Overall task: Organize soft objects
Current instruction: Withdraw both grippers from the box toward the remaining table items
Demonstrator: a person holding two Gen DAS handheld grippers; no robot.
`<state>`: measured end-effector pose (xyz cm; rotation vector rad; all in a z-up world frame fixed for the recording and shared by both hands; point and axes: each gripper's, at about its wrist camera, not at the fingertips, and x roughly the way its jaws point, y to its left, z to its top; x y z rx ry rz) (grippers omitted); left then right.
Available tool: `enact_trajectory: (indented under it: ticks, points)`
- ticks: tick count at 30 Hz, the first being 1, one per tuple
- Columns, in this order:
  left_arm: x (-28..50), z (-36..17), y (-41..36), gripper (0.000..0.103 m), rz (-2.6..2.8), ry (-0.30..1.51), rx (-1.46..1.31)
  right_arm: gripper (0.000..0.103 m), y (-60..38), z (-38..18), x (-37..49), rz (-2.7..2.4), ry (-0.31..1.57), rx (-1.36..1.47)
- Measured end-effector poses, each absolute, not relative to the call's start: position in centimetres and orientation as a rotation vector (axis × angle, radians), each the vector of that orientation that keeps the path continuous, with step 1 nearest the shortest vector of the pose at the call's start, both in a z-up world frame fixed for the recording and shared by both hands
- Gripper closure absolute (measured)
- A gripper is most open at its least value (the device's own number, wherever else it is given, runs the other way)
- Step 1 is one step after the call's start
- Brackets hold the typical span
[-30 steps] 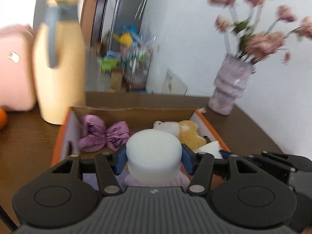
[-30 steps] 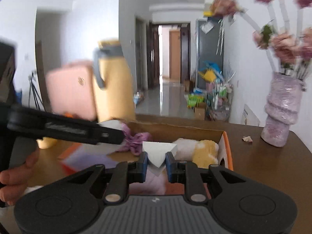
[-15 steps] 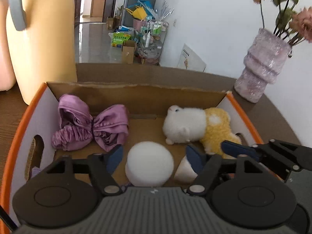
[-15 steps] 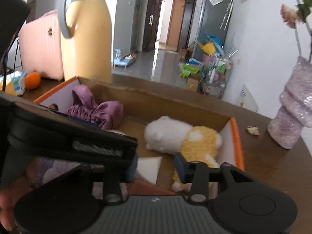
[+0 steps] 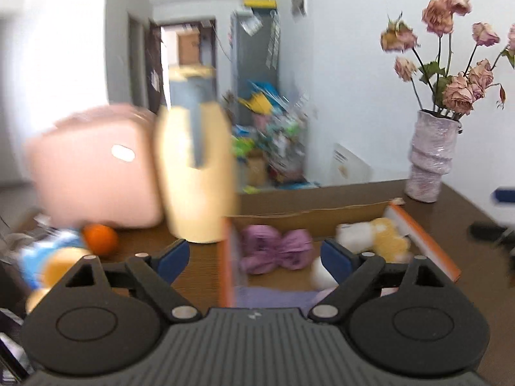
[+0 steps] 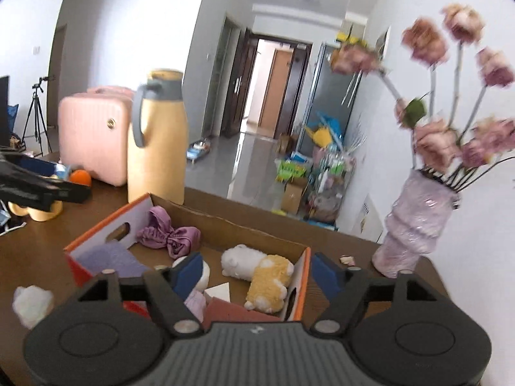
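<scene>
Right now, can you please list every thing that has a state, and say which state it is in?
left gripper: open, nothing between its pads.
right gripper: open, holds nothing.
cardboard box: open on top, partly filled.
purple bow: lying in the box.
plush toy: on its side in the box.
yellow jug: upright, lid closed.
vase: upright, holds flowers.

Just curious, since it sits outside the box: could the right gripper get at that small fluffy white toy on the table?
Probably yes. The right gripper is open and empty, and the fluffy white toy lies uncovered on the table beside the cardboard box.
</scene>
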<state>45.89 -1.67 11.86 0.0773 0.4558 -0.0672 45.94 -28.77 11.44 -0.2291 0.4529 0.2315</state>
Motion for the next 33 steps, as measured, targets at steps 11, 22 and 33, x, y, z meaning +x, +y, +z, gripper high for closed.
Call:
enact_trajectory:
  ticks: [11, 22, 33]
  points:
    - [36.5, 12.8, 1.1, 0.003, -0.014, 0.268, 0.085, 0.014, -27.3, 12.6, 36.4, 0.233, 0.200, -0.059]
    - [27.6, 9.8, 1.9, 0.001, 0.006, 0.230, 0.093, 0.014, -26.7, 10.3, 28.8, 0.231, 0.208, 0.009]
    - [16.3, 2.5, 0.6, 0.000, -0.120, 0.291, 0.081, 0.013, -25.4, 1.0, 18.0, 0.265, 0.356, -0.046]
